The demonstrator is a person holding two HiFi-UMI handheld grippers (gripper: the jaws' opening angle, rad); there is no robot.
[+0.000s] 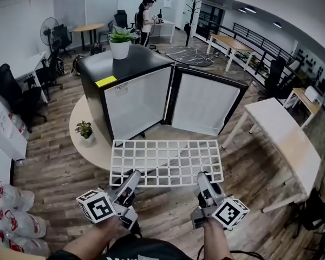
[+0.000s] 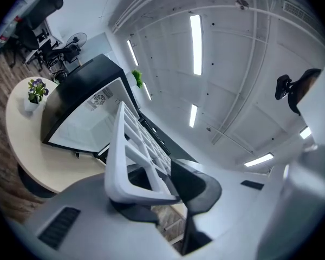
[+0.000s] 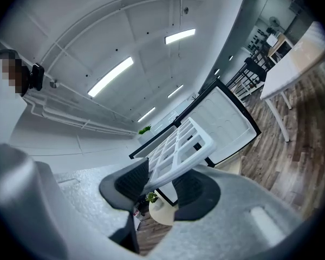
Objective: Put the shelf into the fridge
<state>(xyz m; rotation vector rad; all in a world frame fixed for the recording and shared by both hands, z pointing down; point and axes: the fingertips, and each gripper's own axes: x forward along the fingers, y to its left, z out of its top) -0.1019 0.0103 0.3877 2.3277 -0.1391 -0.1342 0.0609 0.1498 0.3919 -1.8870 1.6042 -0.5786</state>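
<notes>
A white grid shelf [image 1: 167, 162] hangs level in front of the small black fridge [image 1: 131, 88], whose door [image 1: 207, 103] stands open to the right, showing a bare white inside. My left gripper [image 1: 134, 179] is shut on the shelf's near edge at the left, and my right gripper [image 1: 203, 179] is shut on that edge at the right. In the left gripper view the shelf [image 2: 131, 153] runs away between the dark pads. The right gripper view shows the shelf [image 3: 180, 150] pinched between its pads too.
The fridge stands on a round beige platform [image 1: 88, 145] with a small potted plant [image 1: 85, 130]; a larger plant [image 1: 121, 41] sits on top. A white table [image 1: 284, 137] is at the right. Office chairs [image 1: 13, 93] and desks stand behind, with a person [image 1: 147, 20] far back.
</notes>
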